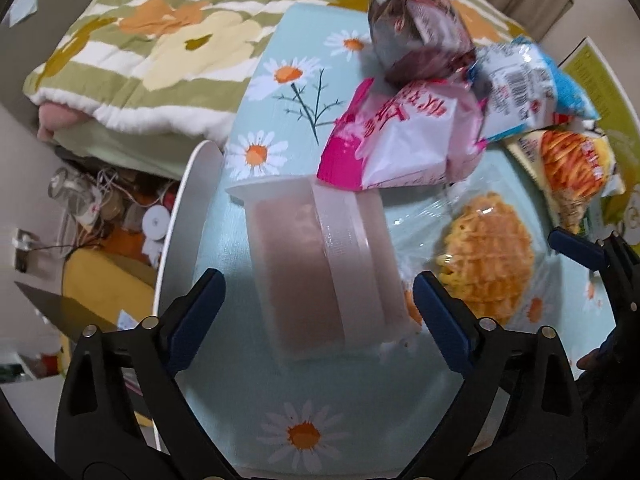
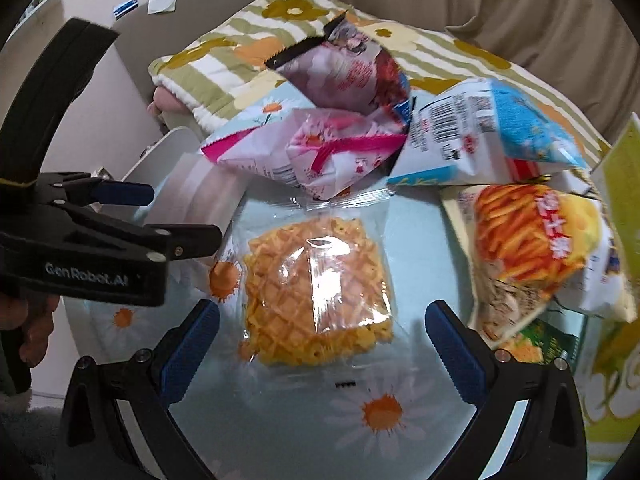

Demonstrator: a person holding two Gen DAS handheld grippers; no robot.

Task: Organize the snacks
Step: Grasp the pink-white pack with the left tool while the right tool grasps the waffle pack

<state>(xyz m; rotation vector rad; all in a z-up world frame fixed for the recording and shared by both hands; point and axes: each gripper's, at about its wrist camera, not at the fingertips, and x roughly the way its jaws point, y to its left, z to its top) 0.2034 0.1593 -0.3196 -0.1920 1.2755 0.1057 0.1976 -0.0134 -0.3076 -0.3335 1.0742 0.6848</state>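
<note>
Barely begun: snacks lay loose on daisy table — waffle pack, pink bag, blue bag, fries bag. Clear box stood empty beside them. Left gripper wide, straddling box without touching; right gripper wide over waffle, nothing held.

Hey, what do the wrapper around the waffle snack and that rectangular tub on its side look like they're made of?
The waffle snack's wrapper looks like thin clear plastic film, glossy: the waffle shows straight through it, and it carries bright glare and crinkles. The tub looks like rigid translucent plastic with a frosted, milky finish: its walls hold straight edges, and brownish contents show only dimly through them.
</note>
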